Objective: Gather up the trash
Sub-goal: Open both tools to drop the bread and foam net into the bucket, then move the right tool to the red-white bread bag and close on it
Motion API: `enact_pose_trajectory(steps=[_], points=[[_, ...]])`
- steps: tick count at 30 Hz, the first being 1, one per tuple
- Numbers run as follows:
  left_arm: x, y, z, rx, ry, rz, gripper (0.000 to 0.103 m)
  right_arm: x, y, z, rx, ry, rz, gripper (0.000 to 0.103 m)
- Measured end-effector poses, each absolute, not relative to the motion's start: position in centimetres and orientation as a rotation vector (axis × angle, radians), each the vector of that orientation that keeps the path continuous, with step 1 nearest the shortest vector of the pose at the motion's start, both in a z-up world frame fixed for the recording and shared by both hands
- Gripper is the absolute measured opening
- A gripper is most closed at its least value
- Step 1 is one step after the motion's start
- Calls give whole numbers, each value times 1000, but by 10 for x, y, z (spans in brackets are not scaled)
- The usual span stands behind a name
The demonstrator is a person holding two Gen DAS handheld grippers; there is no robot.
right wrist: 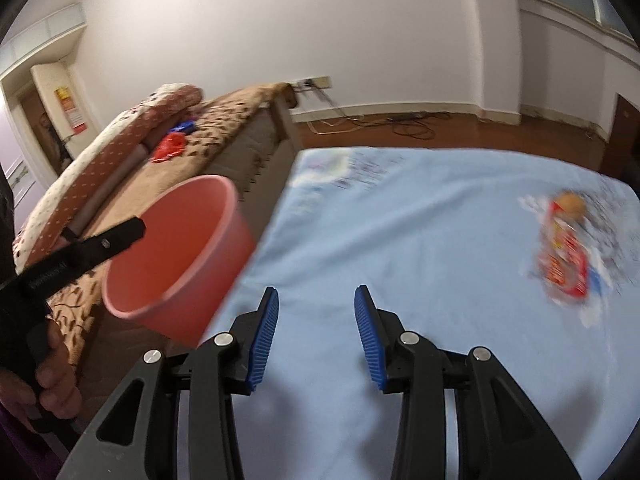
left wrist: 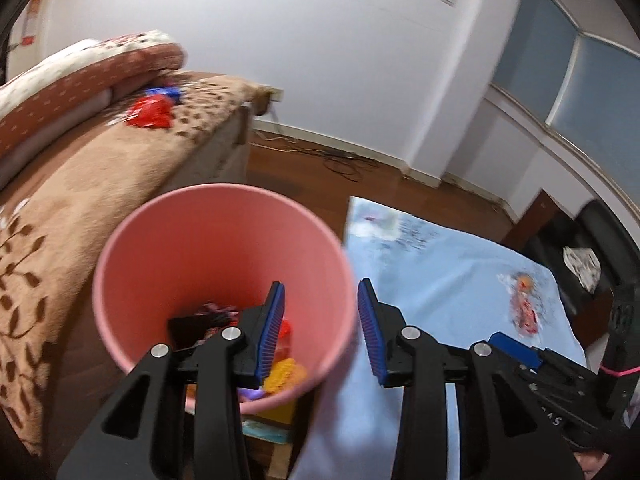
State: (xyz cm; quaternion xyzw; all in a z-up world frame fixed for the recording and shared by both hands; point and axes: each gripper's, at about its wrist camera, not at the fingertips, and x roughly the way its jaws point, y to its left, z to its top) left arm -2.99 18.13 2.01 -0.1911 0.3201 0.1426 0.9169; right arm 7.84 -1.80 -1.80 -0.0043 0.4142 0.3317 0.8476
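Now both claws are wide apart and hold nothing.

Up over the pink bucket (left wrist: 224,264) hangs the left gripper (left wrist: 322,330), and its blue pads (left wrist: 272,332) stand far from each other. Down in the bucket lie some wrappers (left wrist: 284,372), red and yellow ones and a dark one. Beside the bucket is a table with a blue cloth (right wrist: 400,240). The right gripper (right wrist: 316,336) hovers over that cloth with its fingers spread. One red snack wrapper (right wrist: 564,256) lies far off on the cloth, blurry. More red trash (right wrist: 170,148) sits on the brown sofa (left wrist: 100,184).
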Motion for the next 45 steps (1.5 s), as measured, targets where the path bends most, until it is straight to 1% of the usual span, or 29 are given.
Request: enact_pose_trajectory(steps=[9,13,15,17,20,28,30,32,35,38,45], points=[[8,121,16,-292,698,167,38,114,-118,-32,136,886,475,39],[23,101,12,-263,722,130,38,129,-151,-34,166,862,366,49],[28,94,11,-254,732,115,38,138,-164,-36,181,854,323,52],[34,87,9,-243,745,99,38,147,-170,-37,192,854,308,56],[42,76,8,-228,762,77,38,158,-166,-40,183,866,314,60],[63,57,4,-184,783,38,38,188,-158,-60,168,924,291,59],[69,52,1,-175,792,25,38,190,-158,-65,174,938,295,52],[75,48,-2,-170,800,14,38,188,-156,-68,168,936,297,33],[84,40,-5,-157,807,-9,38,186,-157,-68,174,924,299,20],[93,31,-8,-153,811,-41,38,182,-167,-64,220,915,295,17],[114,5,-20,-173,844,-154,38,166,-210,-58,356,875,249,15]])
